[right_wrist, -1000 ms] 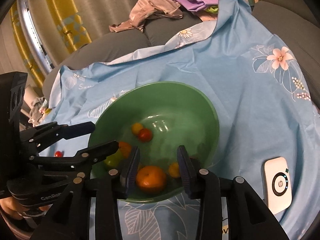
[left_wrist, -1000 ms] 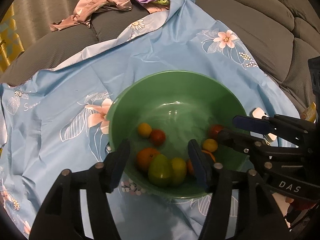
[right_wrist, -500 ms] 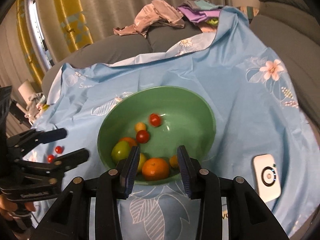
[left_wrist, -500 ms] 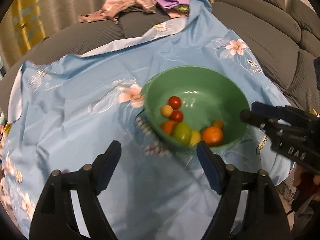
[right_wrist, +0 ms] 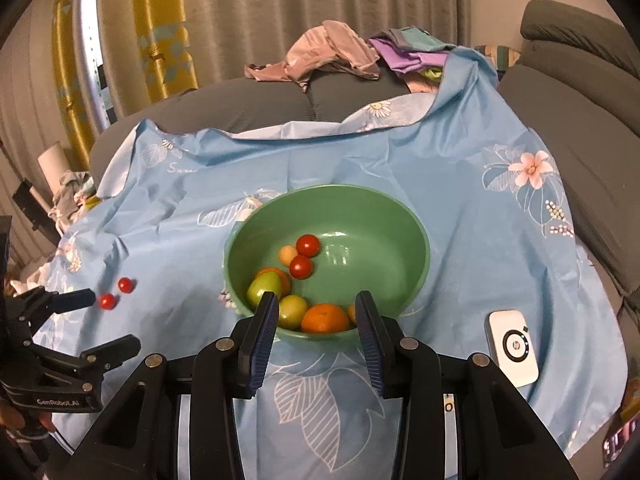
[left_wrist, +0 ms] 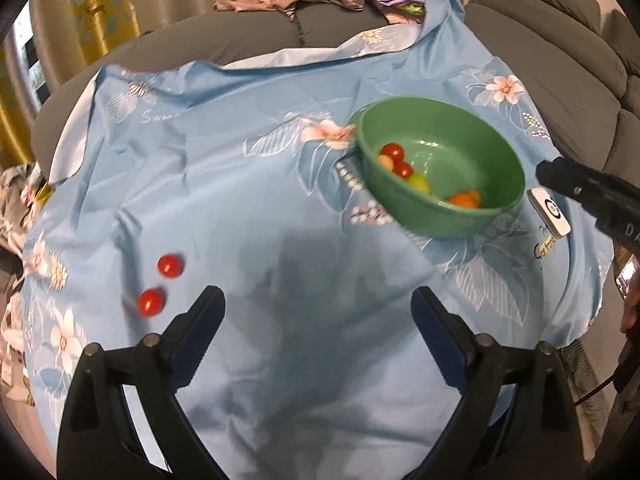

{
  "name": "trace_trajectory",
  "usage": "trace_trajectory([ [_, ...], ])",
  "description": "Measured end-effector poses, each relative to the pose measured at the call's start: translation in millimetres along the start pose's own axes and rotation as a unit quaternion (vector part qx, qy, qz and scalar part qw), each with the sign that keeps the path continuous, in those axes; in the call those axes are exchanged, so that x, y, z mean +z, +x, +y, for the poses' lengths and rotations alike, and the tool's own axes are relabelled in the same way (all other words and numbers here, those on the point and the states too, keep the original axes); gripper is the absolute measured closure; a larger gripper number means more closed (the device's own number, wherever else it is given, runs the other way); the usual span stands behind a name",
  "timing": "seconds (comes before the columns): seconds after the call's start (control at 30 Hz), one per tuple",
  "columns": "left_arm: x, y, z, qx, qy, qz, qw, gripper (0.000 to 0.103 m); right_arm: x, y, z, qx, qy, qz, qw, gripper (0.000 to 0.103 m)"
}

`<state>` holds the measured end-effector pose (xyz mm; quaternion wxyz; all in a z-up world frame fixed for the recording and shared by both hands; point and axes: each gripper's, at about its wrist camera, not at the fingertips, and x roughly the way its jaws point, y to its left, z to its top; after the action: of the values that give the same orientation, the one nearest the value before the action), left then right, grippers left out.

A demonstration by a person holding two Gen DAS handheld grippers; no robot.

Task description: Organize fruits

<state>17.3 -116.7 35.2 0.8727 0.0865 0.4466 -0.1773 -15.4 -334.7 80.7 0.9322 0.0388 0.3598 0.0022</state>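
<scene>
Off to the left of the green bowl [right_wrist: 416, 240], two red cherry tomatoes [left_wrist: 171, 265] [left_wrist: 150, 301] lie loose on the blue flowered cloth [left_wrist: 260, 208], just beside each other. My left gripper [left_wrist: 318, 312] hangs over bare cloth right of them, well short of the bowl; its fingers [left_wrist: 208, 312] have just been opening, stand wide and hold nothing. In the bowl I see two red tomatoes, a small pale fruit, two green fruits and an orange [right_wrist: 325, 318]. My right gripper [right_wrist: 316, 320] sits at the bowl's near rim, its fingers [right_wrist: 266, 320] narrow, nothing pinched between them. Right of the bowl, a white device [right_wrist: 512, 346] lies on the cloth.
</scene>
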Motion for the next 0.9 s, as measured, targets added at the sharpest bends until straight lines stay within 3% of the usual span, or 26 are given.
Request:
trace_trajectory([
  [0.5, -51, -15, 60, 0.029, -0.075, 0.024, 0.9965, 0.009, -1, -8, 43, 0.026, -0.037, -0.003, 0.999, 0.056],
  [0.9, -69, -27, 95, 0.032, -0.113, 0.011, 0.993, 0.009, 0, -3, 89, 0.048, -0.086, -0.002, 0.995, 0.056],
])
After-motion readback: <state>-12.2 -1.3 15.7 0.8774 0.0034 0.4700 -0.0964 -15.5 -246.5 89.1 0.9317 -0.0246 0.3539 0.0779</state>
